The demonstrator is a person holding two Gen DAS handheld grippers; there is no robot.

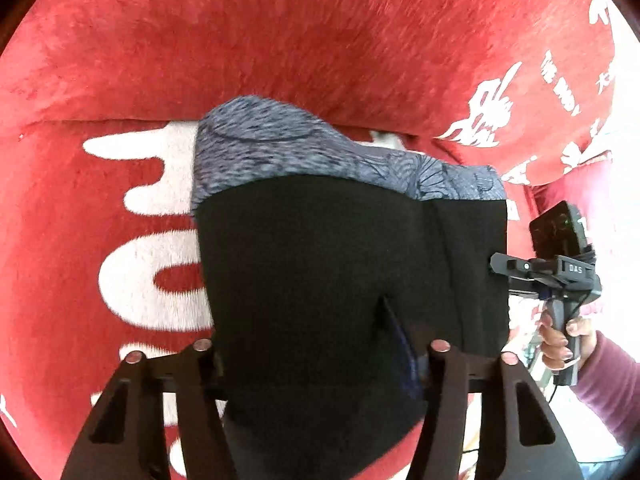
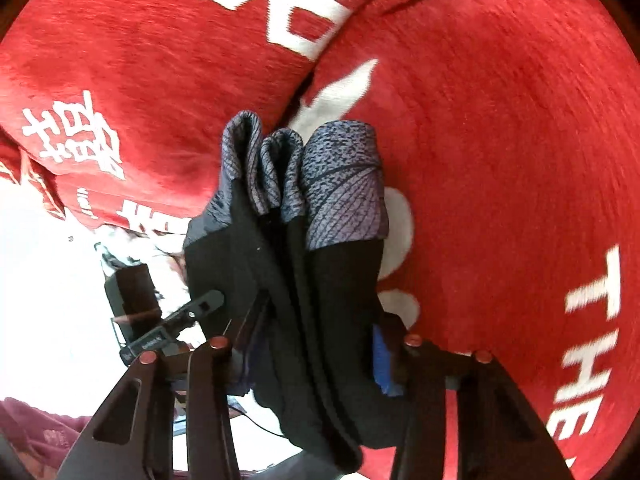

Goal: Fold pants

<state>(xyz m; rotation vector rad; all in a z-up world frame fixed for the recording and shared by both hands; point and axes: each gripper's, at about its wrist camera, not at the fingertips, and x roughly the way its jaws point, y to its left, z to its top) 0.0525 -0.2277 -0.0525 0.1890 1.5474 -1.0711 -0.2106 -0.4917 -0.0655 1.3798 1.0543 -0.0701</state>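
Note:
The pants [image 1: 352, 256] are black with a grey-blue patterned lower part. They hang folded over a red sofa. My left gripper [image 1: 320, 354] is shut on the black fabric at its near edge. In the right wrist view the pants [image 2: 320, 280] hang in bunched layers, the patterned ends farthest from me. My right gripper [image 2: 316, 346] is shut on the black fabric. The right gripper [image 1: 500, 266] also shows in the left wrist view at the pants' right edge. The left gripper [image 2: 208, 304] shows in the right wrist view at their left edge.
A red sofa cover [image 1: 280, 40] with white lettering fills the background, with a seat and backrest [image 2: 500, 120]. A hand in a maroon sleeve [image 1: 600, 360] holds the right gripper's handle. A bright white area [image 2: 40, 300] lies at the left.

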